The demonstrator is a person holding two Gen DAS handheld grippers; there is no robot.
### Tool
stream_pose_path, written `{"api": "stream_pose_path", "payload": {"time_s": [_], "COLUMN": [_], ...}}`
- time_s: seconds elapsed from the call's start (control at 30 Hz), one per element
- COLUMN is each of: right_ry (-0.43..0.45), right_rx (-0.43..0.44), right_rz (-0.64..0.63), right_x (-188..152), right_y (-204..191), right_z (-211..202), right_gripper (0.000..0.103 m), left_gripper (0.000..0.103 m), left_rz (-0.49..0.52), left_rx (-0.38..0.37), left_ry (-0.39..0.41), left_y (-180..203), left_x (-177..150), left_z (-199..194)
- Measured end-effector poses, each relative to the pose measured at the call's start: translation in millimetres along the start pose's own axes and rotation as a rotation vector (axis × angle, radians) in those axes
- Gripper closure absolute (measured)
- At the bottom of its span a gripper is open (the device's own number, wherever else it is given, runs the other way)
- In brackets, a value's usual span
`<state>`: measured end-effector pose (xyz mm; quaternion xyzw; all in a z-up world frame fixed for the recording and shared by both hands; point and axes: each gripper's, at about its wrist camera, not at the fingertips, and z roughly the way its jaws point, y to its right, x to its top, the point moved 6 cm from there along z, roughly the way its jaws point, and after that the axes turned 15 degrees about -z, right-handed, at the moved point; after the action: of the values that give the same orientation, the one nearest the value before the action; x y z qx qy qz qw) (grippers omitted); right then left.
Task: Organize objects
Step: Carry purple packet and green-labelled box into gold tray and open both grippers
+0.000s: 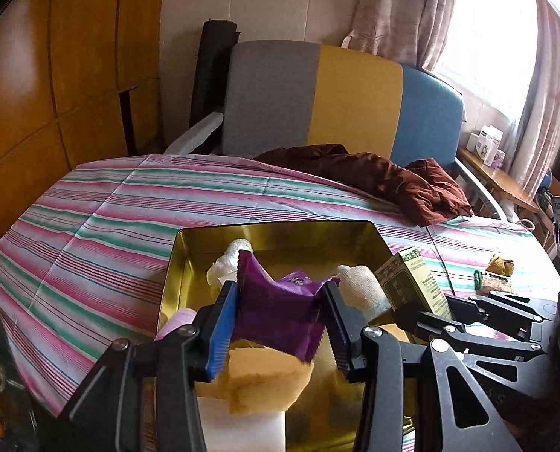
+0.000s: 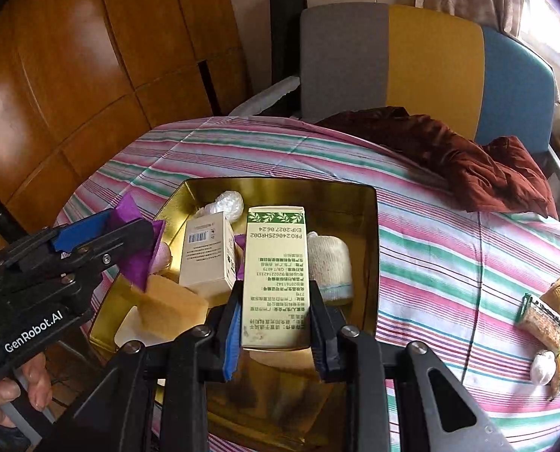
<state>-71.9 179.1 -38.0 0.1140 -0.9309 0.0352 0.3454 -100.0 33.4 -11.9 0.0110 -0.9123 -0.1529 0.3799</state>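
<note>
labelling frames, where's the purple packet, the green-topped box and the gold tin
purple packet (image 1: 280, 310), left wrist view, middle of its crumpled face
green-topped box (image 2: 276, 267), right wrist view, printed face
gold tin (image 2: 370, 263), right wrist view, right wall

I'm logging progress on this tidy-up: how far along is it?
Done: a white gauze roll, a beige carton and a yellow sponge lie in the gold tin. In hand: left gripper holds a purple sachet; right gripper holds a green-topped box. Left: a snack bundle on the striped cloth.
</note>
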Motion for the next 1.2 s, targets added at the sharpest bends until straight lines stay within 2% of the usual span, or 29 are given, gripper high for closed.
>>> {"api": "stream_pose_path", "payload": {"time_s": [0.23,0.3,0.33,0.4,0.47,0.53,0.7,1.13,1.2], "right_ry": [-0.004,-0.006,-0.003,-0.001,-0.006,-0.001,-0.008,0.056,0.062], "right_rx": [0.001,0.01,0.012,0.017,0.002,0.022,-0.012,-0.169,-0.182], "right_rz": [0.018,0.03,0.041,0.045,0.06,0.069,0.045,-0.023,-0.026], "right_x": [8.2,12.8,17.1,22.4,23.7,21.1,5.7,-13.5,-16.0], "right_y": [3.7,5.1,6.5,6.7,9.0,7.3,-1.4,-11.6,-12.6], "right_z": [7.5,12.2,15.6,20.7,24.3,23.7,15.2,-31.9,-36.6], "right_gripper": [0.074,0.073,0.073,0.062,0.057,0.057,0.057,0.055,0.05], "left_gripper": [0.055,0.048,0.041,0.035,0.025,0.019,0.019,0.016,0.016], "left_rz": [0.009,0.009,0.008,0.001,-0.017,-0.024,-0.035,-0.016,-0.006], "left_rx": [0.014,0.015,0.027,0.044,0.034,0.037,0.046,0.046,0.049], "left_ry": [0.001,0.004,0.009,0.02,0.037,0.058,0.088,0.114,0.118], "left_y": [-1.0,-0.9,-1.2,-2.8,-6.5,-10.1,-14.5,-8.8,-6.2], "left_x": [7.5,11.0,13.2,16.2,18.0,17.5,11.0,-16.8,-20.3], "left_z": [10.6,13.1,14.1,12.8,6.0,-0.7,-15.7,-44.7,-46.8]}}
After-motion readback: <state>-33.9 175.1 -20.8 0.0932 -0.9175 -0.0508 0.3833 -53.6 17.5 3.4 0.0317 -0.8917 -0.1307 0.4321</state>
